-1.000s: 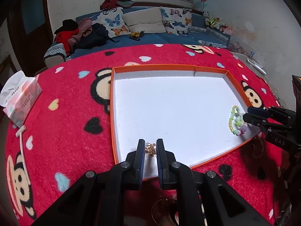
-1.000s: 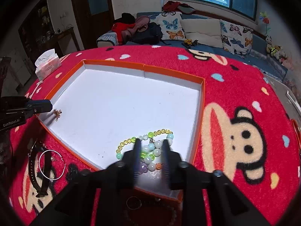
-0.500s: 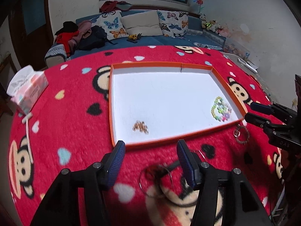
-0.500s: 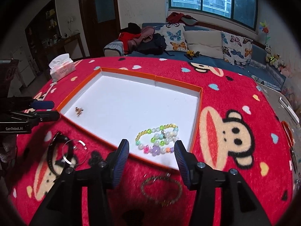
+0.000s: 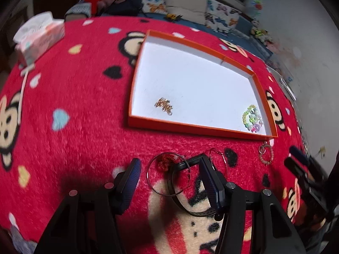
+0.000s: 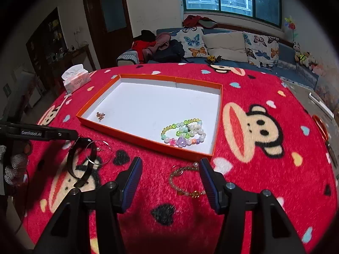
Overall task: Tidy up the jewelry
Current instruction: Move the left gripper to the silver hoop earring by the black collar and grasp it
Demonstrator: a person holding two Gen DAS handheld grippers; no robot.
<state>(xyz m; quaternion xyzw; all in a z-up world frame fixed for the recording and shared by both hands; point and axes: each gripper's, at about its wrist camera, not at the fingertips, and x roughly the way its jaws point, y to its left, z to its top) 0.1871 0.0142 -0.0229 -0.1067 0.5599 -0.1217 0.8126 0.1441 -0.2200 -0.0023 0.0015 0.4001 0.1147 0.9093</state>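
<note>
An orange-rimmed white tray (image 5: pixel 203 127) (image 6: pixel 148 141) lies on the red monkey-print cloth. In it are a small gold piece (image 5: pixel 164 104) (image 6: pixel 100 115) and colourful bead bracelets (image 5: pixel 252 118) (image 6: pixel 184 133). My left gripper (image 5: pixel 169 173) is open and empty over a black band (image 5: pixel 186 203) (image 6: pixel 73 165) and thin silver hoops (image 5: pixel 161 180) (image 6: pixel 99 153) in front of the tray. My right gripper (image 6: pixel 169 172) is open and empty, its jaws either side of a pale bead bracelet (image 6: pixel 184 182) (image 5: pixel 264 152) on the cloth.
A tissue box (image 5: pixel 40 36) (image 6: pixel 75 80) stands at the far left of the table. A sofa with butterfly cushions (image 6: pixel 224 46) is behind the table. The left gripper's arm shows at the left in the right wrist view (image 6: pixel 42 134).
Both grippers have let go of the jewelry in the tray, opened wide and drawn back to the cloth in front of the tray.
</note>
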